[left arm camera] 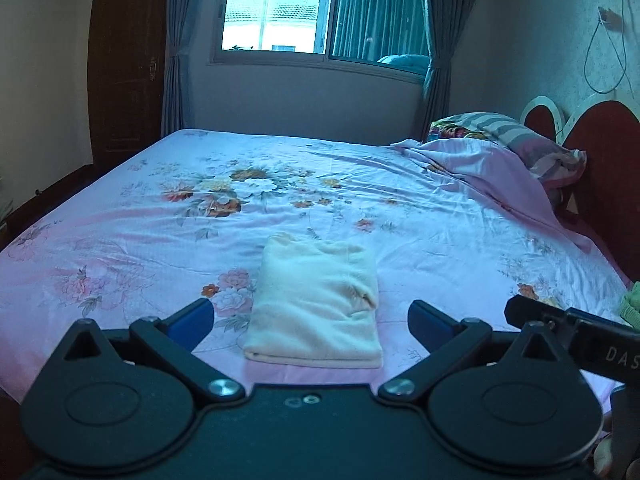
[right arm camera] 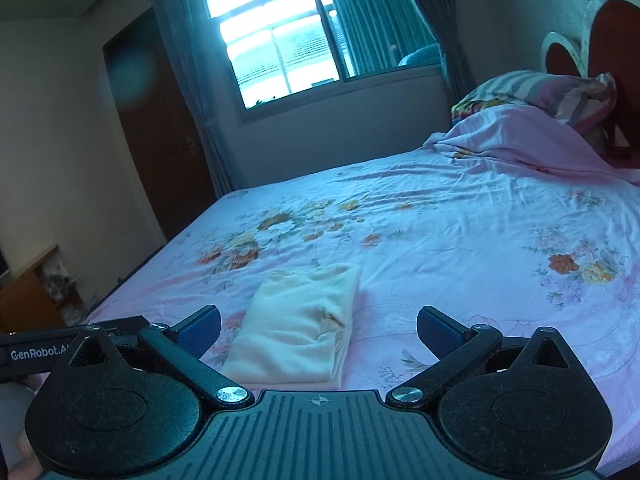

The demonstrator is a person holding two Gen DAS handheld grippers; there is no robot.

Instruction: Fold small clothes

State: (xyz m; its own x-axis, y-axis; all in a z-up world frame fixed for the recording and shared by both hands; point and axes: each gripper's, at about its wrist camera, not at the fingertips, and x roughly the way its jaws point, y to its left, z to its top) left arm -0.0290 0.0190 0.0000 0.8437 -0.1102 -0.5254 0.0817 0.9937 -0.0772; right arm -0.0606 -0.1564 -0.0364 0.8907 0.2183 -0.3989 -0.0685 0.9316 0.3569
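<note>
A cream-coloured small garment point(left arm camera: 316, 304) lies folded into a neat rectangle on the floral bedsheet point(left arm camera: 120, 248). My left gripper point(left arm camera: 312, 316) hovers above and just short of it, jaws wide open, nothing touching the blue pads point(left arm camera: 192, 320). In the right wrist view the same folded garment point(right arm camera: 300, 332) lies left of centre, and my right gripper point(right arm camera: 318, 328) stands wide open over it, its blue pads point(right arm camera: 436, 332) clear of the cloth. The right gripper's body point(left arm camera: 576, 332) shows at the right edge of the left wrist view; the left one point(right arm camera: 60, 350) shows at the left edge of the right wrist view.
The bed point(right arm camera: 480, 240) fills most of both views. A rumpled pink cover and striped pillows point(left arm camera: 520, 144) pile against the red headboard point(left arm camera: 600, 152) at the right. A green cloth point(left arm camera: 632, 304) peeks in at the right edge. Window, curtains and a dark door stand behind; a wooden cabinet point(right arm camera: 36, 292) stands left.
</note>
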